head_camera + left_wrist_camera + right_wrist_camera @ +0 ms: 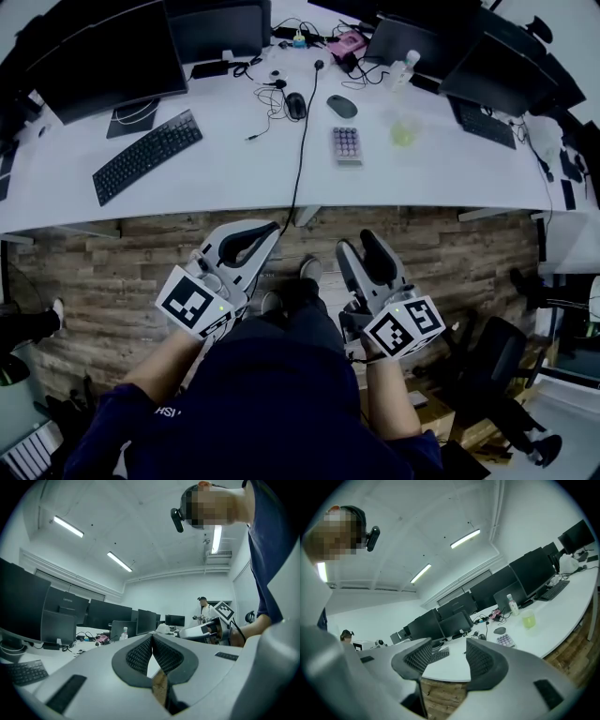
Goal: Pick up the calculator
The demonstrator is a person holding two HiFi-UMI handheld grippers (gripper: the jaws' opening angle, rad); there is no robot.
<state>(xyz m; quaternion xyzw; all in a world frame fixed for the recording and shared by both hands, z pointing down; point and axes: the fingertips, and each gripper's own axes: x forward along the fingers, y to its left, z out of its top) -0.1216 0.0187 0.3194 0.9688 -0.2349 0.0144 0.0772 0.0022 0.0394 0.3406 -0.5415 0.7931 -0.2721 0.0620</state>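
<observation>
The calculator (pixel 346 144), small and grey with rows of pale purple keys, lies flat on the white desk (pixel 234 173), right of centre; it also shows in the right gripper view (pixel 505 640). Both grippers hang low over the person's lap, well short of the desk edge. My left gripper (pixel 267 230) is shut, its ribbed pads pressed together with nothing between them (pixel 152 641). My right gripper (pixel 359 242) stands open and empty (pixel 448 644), and the calculator lies ahead and to its right.
On the desk are a black keyboard (pixel 147 155), two mice (pixel 295 105) (pixel 341 106), a yellow-green cup (pixel 404 132), a bottle (pixel 403 67), loose cables and a row of monitors (pixel 108 61). Below the desk is wood-pattern floor (pixel 122 272). An office chair (pixel 497 352) stands at the right.
</observation>
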